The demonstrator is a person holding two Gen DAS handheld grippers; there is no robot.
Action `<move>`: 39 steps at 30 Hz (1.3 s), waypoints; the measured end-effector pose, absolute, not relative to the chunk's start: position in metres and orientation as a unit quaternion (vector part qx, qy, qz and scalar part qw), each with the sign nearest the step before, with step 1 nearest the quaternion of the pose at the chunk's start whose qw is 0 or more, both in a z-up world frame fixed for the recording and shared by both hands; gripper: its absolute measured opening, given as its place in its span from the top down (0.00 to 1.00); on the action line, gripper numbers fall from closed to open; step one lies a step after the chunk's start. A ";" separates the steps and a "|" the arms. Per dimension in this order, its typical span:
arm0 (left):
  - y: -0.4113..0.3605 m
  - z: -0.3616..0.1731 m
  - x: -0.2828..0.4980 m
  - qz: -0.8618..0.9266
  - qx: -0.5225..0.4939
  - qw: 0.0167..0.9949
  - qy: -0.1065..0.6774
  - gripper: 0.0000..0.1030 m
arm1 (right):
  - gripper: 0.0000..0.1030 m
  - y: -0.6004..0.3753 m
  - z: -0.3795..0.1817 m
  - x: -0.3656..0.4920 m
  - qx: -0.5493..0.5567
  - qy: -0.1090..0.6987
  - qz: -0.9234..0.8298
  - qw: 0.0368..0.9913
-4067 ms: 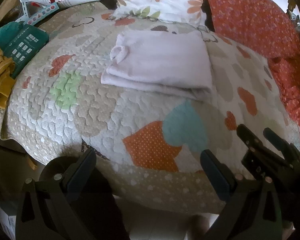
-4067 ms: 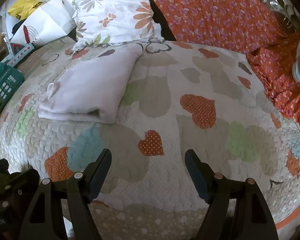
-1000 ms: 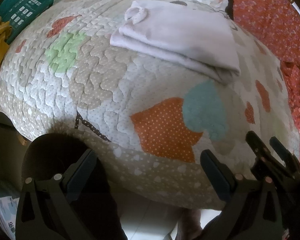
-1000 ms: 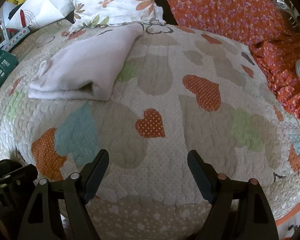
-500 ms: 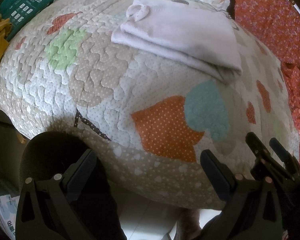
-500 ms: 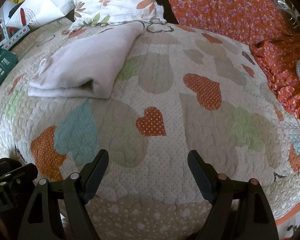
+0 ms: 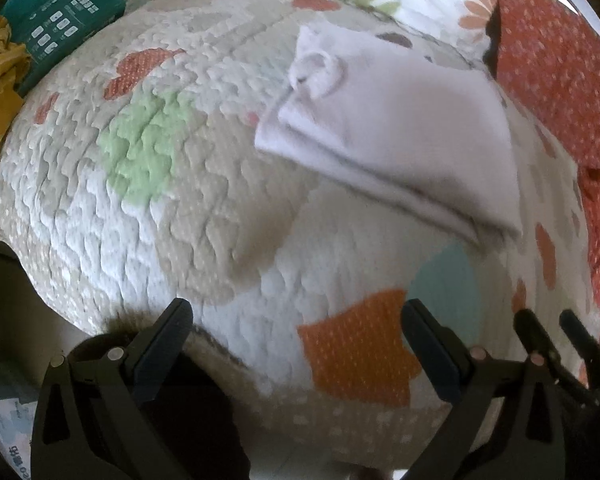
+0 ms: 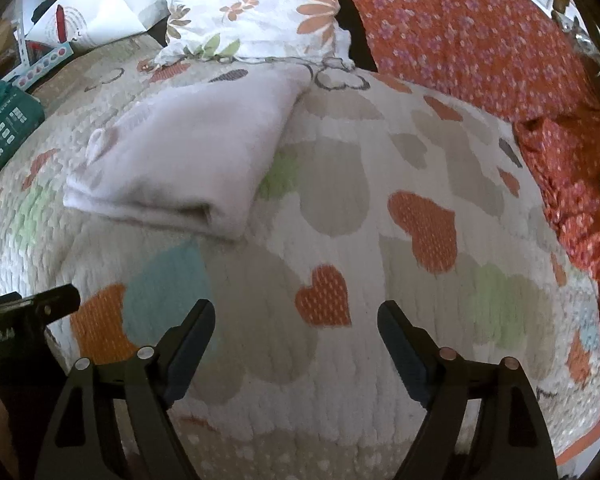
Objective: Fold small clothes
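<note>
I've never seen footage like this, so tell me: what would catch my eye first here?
Probably the folded pale garment, lying alone on the heart-patterned quilt, near the flowered pillow. Next, the black fingers of the left hand-held gripper and the right hand-held gripper, both open and empty at the quilt's near edge. A bright orange floral cloth fills the far right.

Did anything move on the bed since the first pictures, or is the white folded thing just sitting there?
Only the cameras shifted a little. The left gripper and right gripper stayed open and empty, above the quilt. The folded white garment lies where it was, still folded, touched by neither.
</note>
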State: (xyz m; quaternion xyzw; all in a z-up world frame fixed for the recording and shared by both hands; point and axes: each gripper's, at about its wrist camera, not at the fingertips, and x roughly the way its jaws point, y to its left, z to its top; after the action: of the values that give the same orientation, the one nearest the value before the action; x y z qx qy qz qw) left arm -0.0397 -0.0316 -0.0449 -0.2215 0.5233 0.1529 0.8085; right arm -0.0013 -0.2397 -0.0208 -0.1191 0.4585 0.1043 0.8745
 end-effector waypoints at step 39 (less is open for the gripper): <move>0.013 -0.042 0.021 0.180 -0.209 0.826 0.493 0.00 | 0.14 -0.208 -0.023 0.048 -0.106 0.458 0.124 0.874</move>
State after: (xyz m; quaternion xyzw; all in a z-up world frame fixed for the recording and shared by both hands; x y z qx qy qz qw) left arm 0.0206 0.0131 -0.0418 -0.2087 0.4925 0.1797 0.8256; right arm 0.0485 -0.2082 -0.0232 -0.1062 0.4577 0.1237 0.8740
